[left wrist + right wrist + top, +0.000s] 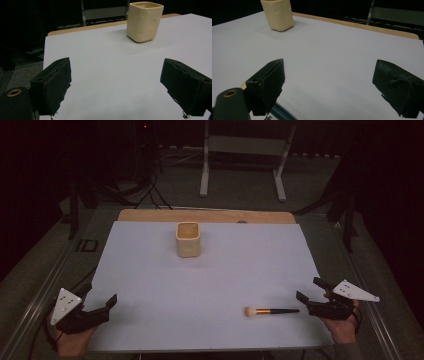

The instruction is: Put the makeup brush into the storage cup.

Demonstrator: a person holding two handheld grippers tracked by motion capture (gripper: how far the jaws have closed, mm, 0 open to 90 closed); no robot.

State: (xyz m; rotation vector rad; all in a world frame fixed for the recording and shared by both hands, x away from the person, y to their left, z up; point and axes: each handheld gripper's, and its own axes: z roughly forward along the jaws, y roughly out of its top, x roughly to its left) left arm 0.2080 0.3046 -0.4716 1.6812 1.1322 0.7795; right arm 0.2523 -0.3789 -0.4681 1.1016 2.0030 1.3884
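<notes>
While the cup (pixel 188 239) stands upright toward the far edge of the surface (pixel 150 285), the brush (pixel 270 311) lies flat well nearer than the cup and to its right. It has a pale round head, a gold collar and a dark handle. Just right of its handle sits the right gripper (pixel 306 289), jaws spread and empty. Far left of the brush, the left gripper (pixel 98 298) also has its jaws spread.

There is 1 cream cup (pixel 188 239), standing on the white sheet (pixel 150 285), and 1 makeup brush (pixel 270 311) lying on the same sheet, well apart from the cup on its near right side. The sheet itself is 1, spread over 1 wooden table (pixel 150 215) whose edge shows beyond the cup. There are 2 grippers, the left gripper (pixel 107 301) and the right gripper (pixel 309 290), each at a near corner of the sheet, far from the cup.
</notes>
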